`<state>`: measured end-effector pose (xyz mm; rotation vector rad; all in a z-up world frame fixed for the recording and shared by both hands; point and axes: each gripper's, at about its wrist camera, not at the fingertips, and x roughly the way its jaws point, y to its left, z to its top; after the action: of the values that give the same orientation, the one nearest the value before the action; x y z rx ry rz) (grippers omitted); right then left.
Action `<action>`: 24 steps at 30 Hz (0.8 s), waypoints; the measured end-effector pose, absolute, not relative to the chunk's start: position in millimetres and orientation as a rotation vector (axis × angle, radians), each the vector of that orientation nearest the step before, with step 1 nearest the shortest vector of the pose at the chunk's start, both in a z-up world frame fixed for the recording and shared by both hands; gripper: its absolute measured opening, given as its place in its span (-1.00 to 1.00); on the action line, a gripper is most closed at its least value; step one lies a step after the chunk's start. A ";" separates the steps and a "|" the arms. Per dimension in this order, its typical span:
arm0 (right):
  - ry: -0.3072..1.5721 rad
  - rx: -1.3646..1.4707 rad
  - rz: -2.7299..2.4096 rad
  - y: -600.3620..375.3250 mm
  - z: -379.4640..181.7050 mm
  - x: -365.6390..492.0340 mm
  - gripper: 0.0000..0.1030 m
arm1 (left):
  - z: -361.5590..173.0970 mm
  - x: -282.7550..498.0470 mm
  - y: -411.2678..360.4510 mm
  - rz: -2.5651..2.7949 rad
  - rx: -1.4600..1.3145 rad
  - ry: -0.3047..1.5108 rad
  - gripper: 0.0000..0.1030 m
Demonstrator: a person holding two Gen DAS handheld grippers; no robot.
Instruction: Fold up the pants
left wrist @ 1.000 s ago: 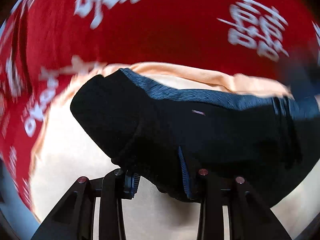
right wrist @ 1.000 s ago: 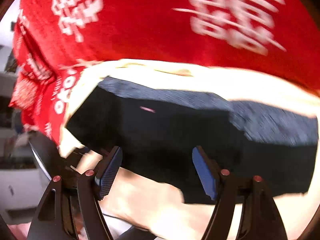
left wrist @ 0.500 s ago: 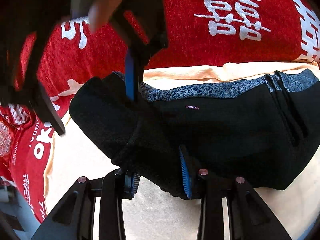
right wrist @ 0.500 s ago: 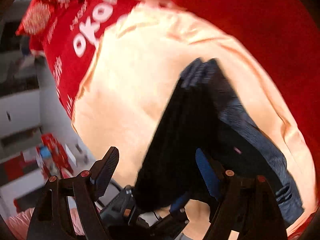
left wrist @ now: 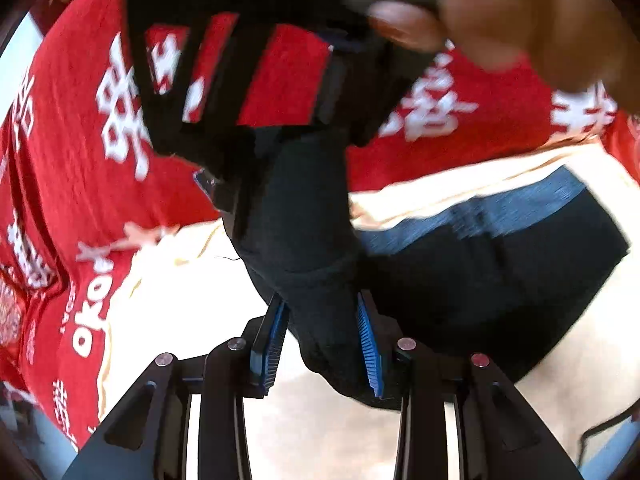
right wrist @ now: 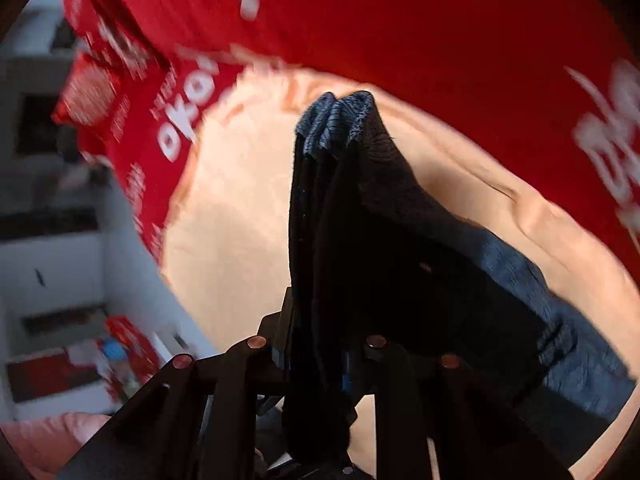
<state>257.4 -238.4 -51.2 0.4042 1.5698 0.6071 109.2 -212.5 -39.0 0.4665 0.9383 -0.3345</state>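
The black knit pants with a grey-blue heathered waistband (left wrist: 480,264) lie partly folded on a pale peach cloth (left wrist: 192,304), one thick bunch lifted off it. The left gripper (left wrist: 322,336) has its blue ribbed fingers (left wrist: 370,344) clenched on the near end of that bunch; the right gripper (right wrist: 320,354) grasps the stacked layers too, its fingers buried in fabric that rises to a ridged, ribbed edge (right wrist: 340,116). The peach cloth is smooth and softly creased, spread over a red textile printed with white characters (left wrist: 72,128) that fills the far side and drapes down on the left. A person's blurred hand (left wrist: 520,20) shows far right. Beyond the left edge, blurred white shelving (right wrist: 48,240) and a red box (right wrist: 124,344) are visible.
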 end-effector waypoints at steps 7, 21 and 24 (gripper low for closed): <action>1.421 0.625 0.595 -372.9 -23.3 201.0 -0.66 | -2.4 65.9 -315.0 -0.446 0.504 0.897 -0.30; 1.343 0.991 0.416 -577.2 -137.0 91.7 -0.66 | -75.4 2.1 -473.8 -0.586 0.762 0.995 -0.30; 1.370 1.020 0.416 -578.1 -161.1 89.9 -0.66 | -87.9 0.9 -470.9 -0.575 0.805 1.046 0.01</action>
<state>89.9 -578.1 -161.1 1.0202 1.3701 0.4155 0.9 -470.9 -87.9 0.8045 1.0460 -0.5748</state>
